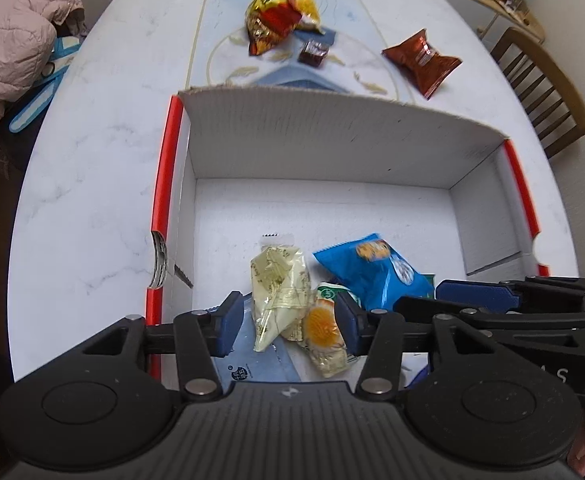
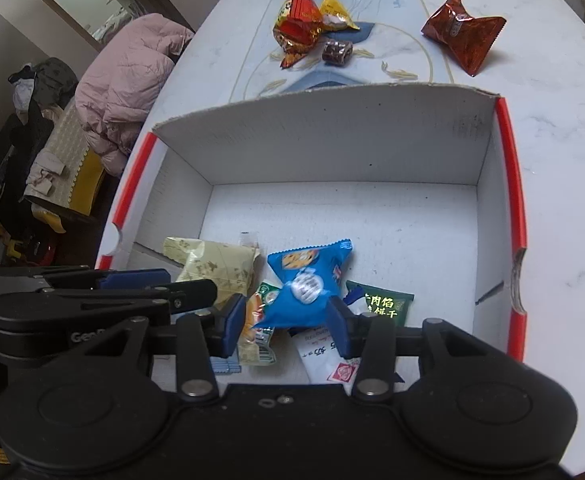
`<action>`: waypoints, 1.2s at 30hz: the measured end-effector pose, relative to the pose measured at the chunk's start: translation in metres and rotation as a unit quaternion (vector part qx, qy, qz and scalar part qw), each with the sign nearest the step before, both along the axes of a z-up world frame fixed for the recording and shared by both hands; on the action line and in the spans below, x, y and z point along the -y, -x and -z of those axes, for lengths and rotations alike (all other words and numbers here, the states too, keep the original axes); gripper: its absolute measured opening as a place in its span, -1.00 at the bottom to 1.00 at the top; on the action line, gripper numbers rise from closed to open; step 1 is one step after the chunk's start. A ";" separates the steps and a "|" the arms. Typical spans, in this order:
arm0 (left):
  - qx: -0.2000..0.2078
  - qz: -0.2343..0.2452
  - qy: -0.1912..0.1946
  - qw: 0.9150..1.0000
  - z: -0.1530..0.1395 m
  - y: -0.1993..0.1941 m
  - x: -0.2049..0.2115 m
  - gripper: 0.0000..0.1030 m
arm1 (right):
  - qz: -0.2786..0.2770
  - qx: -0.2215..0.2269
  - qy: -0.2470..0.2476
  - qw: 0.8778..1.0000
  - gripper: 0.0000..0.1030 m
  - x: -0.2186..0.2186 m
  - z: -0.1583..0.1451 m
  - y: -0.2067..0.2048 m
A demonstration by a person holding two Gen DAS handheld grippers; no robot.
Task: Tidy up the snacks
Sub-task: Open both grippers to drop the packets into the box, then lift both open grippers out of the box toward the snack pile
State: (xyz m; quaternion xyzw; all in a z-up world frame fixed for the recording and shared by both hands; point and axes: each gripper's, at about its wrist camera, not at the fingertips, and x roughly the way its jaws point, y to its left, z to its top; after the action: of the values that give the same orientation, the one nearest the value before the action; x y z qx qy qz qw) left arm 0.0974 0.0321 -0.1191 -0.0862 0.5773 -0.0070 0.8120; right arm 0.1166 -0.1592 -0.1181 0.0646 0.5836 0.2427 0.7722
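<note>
A white cardboard box with red edges (image 1: pixel 324 136) (image 2: pixel 332 136) sits on the table and holds several snack packets. My left gripper (image 1: pixel 288 322) hangs open over the box; a pale yellow-green packet (image 1: pixel 278 284) and a small packet with an orange picture (image 1: pixel 322 330) lie between its fingers, not pinched. My right gripper (image 2: pixel 286 322) is open too, with a blue packet (image 2: pixel 306 284) lying loose between its fingers. A dark green packet (image 2: pixel 384 306) lies beside it. Each gripper shows at the edge of the other's view.
On the table beyond the box lie a red-orange bag (image 1: pixel 270 16) (image 2: pixel 298 28), a yellow packet (image 1: pixel 308 12), a small dark candy (image 1: pixel 312 53) (image 2: pixel 336 52) and a brown-red bag (image 1: pixel 422 60) (image 2: pixel 464 36). A pink jacket (image 1: pixel 8 40) lies left; a wooden chair (image 1: pixel 540 80) stands right.
</note>
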 end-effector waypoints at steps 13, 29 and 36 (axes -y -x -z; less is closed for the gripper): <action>0.055 0.004 0.009 0.998 -0.047 0.013 -0.006 0.08 | 0.008 0.042 -0.014 0.999 0.44 0.006 -0.042 0.008; 0.137 -0.007 0.007 0.991 -0.128 -0.022 -0.037 0.41 | 0.008 0.131 -0.019 0.991 0.90 0.004 -0.122 -0.034; 0.137 -0.008 -0.005 0.990 -0.155 -0.077 -0.048 0.41 | -0.010 0.156 0.004 0.988 0.94 -0.004 -0.136 -0.082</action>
State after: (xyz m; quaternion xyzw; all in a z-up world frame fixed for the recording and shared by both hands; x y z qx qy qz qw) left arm 0.1739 0.0805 0.0354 -0.0849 0.4596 -0.0089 0.8840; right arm 0.1988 -0.1555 0.0175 0.0177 0.4578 0.2550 0.8515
